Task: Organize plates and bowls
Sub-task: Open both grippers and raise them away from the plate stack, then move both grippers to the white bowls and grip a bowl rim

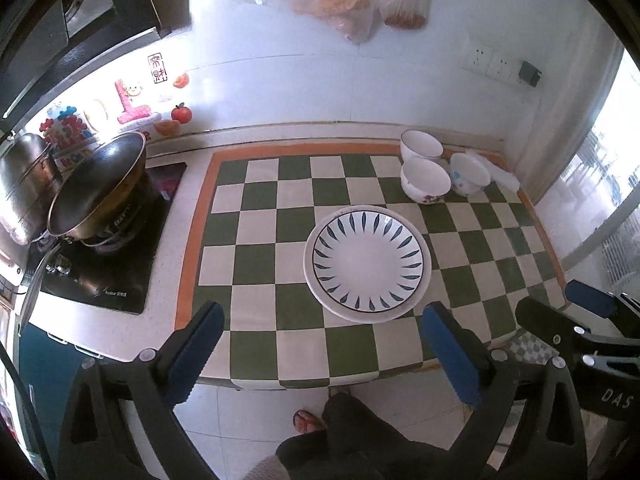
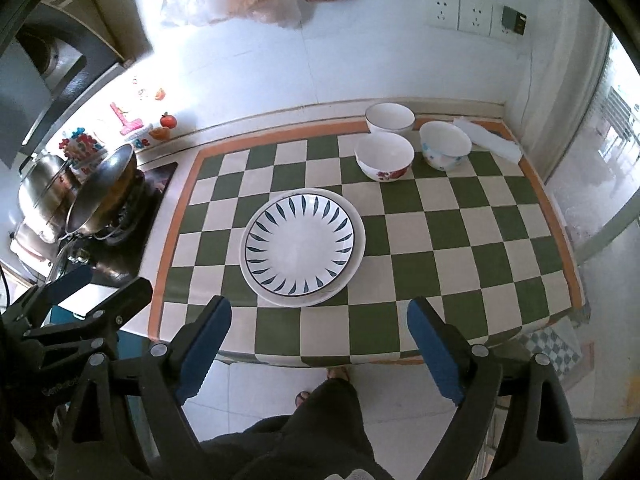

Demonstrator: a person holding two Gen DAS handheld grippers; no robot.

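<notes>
The desk (image 2: 496,240) carries a smooth checked cloth of green and cream squares with an orange border, flat and apparently slick, so crockery may slide on it if pushed. Ahead of both sets of jaws, near the front edge, lies the plate stack (image 2: 302,246): a round, glossy white plate with dark leaf marks around its rim, seated on a slightly wider plain white plate whose edge shows beneath. The stack appears complete; the step in hand is judged to be gathering the bowls. Beyond the stack, to the right of the jaw line, three deep, round, glazed bowls stand upright close together: the red-flower bowl (image 2: 384,158) nearest, the blue-flower bowl (image 2: 445,145) beside it, and the plain bowl (image 2: 389,118) farthest back. The left gripper (image 1: 324,354) and right gripper (image 2: 320,350) both hover over the front edge, jaws spread wide and holding nothing. To nest the bowls well, approach from above, place one jaw inside and one outside a wall, and close firmly on the thin rim, since glaze gives little friction. Lift straight up, clear the neighbours, and lower centred into the next bowl to avoid chipping.
</notes>
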